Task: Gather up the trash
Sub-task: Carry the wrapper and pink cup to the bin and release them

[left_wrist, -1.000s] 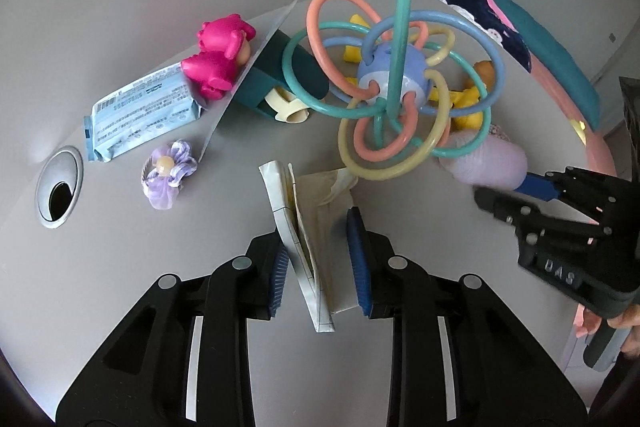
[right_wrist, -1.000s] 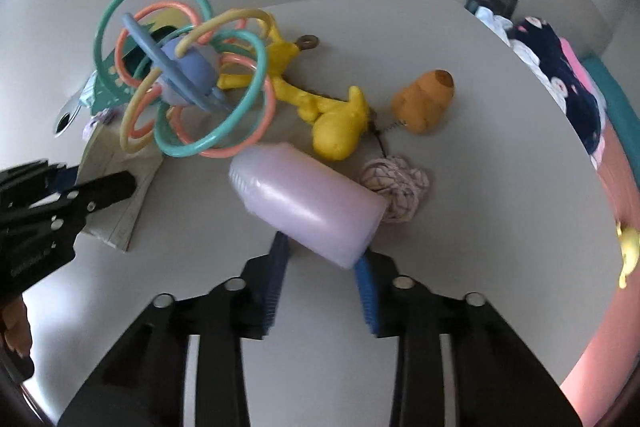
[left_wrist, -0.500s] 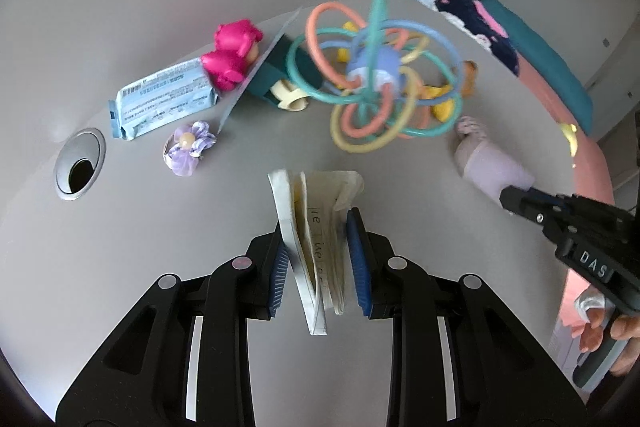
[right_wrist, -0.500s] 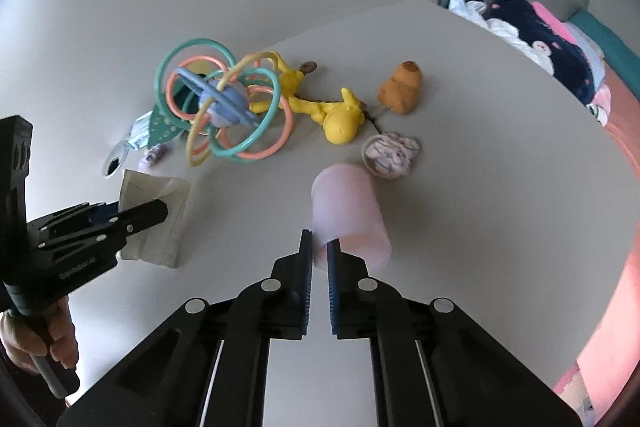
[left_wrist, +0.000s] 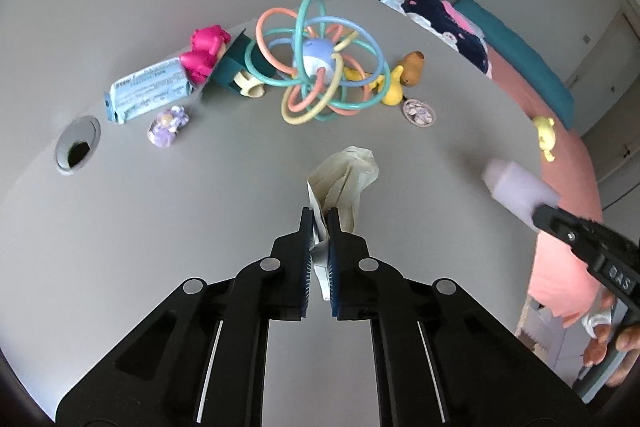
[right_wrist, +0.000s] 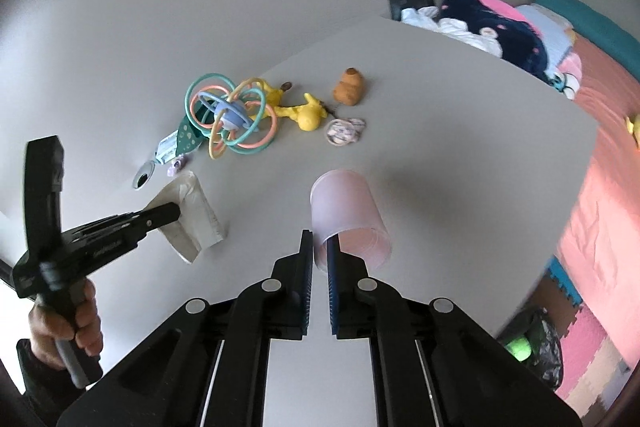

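My left gripper [left_wrist: 320, 227] is shut on a crumpled cream paper bag [left_wrist: 346, 179] and holds it above the grey table [left_wrist: 160, 227]. The bag also shows in the right wrist view [right_wrist: 192, 215], hanging from the left gripper [right_wrist: 172, 213]. My right gripper [right_wrist: 320, 247] is shut on the rim of a pale pink plastic cup [right_wrist: 348, 219], lifted off the table. The cup shows at the right in the left wrist view [left_wrist: 516, 185]. A light blue wrapper [left_wrist: 148, 89] lies at the far left of the table.
Toys lie at the back of the table: a ring ball [left_wrist: 320, 63], a pink figure [left_wrist: 204, 51], a purple flower [left_wrist: 168, 125], a yellow giraffe [right_wrist: 304, 111], a brown toy [right_wrist: 349, 87]. A cable hole [left_wrist: 76, 149] is at left. A black bin bag [right_wrist: 532, 343] stands on the floor at right.
Both grippers closed on their items and rose away from the table: the left on the paper bag, the right on the cup's rim. The toys look smaller and farther.
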The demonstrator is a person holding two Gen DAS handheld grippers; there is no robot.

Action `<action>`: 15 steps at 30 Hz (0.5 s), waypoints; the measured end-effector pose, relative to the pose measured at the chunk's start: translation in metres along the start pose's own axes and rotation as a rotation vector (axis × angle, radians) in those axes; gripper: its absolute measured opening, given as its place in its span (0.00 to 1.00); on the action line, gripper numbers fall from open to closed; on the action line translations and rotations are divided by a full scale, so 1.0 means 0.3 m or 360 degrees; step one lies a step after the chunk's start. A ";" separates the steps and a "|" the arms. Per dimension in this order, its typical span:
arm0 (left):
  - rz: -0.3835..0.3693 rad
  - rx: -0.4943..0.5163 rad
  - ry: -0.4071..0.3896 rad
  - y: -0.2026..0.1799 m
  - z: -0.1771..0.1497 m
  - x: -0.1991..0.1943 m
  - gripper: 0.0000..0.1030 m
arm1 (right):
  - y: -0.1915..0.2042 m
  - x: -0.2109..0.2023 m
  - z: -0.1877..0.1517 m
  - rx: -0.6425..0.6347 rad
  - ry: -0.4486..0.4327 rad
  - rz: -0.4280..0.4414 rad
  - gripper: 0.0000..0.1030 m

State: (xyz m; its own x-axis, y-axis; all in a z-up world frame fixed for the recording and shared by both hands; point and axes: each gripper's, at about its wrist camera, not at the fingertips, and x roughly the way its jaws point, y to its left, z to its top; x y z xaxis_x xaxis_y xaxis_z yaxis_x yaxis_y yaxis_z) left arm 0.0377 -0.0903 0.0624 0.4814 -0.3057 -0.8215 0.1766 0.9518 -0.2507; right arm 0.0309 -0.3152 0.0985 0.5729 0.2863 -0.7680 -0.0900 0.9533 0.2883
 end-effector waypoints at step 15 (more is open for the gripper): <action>-0.0310 0.0542 -0.0010 -0.662 -0.161 -0.046 0.06 | -0.397 -0.395 -0.328 0.0373 -0.0197 -0.0234 0.08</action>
State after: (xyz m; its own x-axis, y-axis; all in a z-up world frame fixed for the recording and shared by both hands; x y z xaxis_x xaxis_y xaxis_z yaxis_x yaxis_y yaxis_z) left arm -0.0455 -0.2740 0.0988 0.4154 -0.4811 -0.7720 0.5397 0.8135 -0.2165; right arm -0.1065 -0.4531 0.0991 0.6621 0.1191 -0.7399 0.1836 0.9314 0.3142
